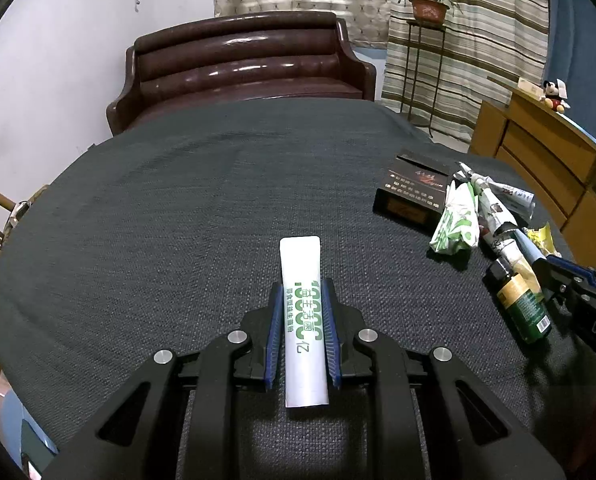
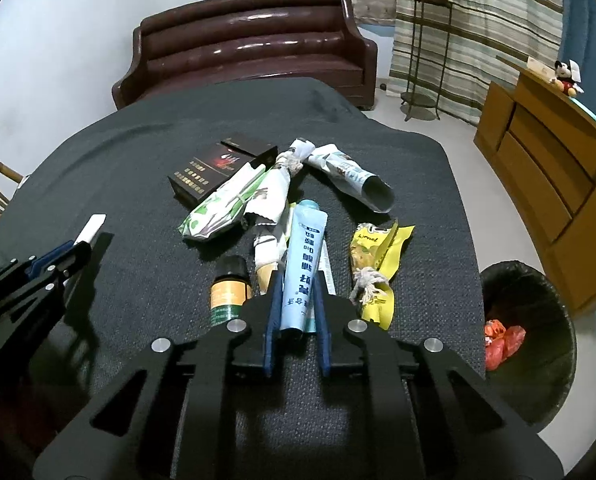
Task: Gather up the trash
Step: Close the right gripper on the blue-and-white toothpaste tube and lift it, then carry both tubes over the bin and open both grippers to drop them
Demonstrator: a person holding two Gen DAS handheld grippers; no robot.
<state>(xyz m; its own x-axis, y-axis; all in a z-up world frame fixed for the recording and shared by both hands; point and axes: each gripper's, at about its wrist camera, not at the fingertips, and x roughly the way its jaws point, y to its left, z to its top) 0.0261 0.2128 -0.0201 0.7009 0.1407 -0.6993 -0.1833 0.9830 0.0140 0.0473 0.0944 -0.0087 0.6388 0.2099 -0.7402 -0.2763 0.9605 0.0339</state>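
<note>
My left gripper point(image 1: 303, 288) is shut on a white sachet with green print point(image 1: 301, 280), held just above the dark tablecloth point(image 1: 178, 220). My right gripper point(image 2: 298, 280) is shut on a light blue tube point(image 2: 304, 256) over the trash pile. The pile holds a dark box point(image 2: 214, 174), a green-and-white wrapper point(image 2: 226, 204), a rolled paper wrapper point(image 2: 354, 178), a yellow wrapper point(image 2: 378, 264) and a small brown bottle point(image 2: 228, 288). The left gripper also shows in the right wrist view point(image 2: 80, 250), with the sachet tip point(image 2: 92, 226) sticking out.
A black-lined trash bin point(image 2: 538, 340) with red scraps stands on the floor right of the table. A brown sofa point(image 2: 250, 48) is behind the table. A wooden cabinet point(image 2: 550, 176) is at the right, a plant stand point(image 2: 426, 40) by the curtain.
</note>
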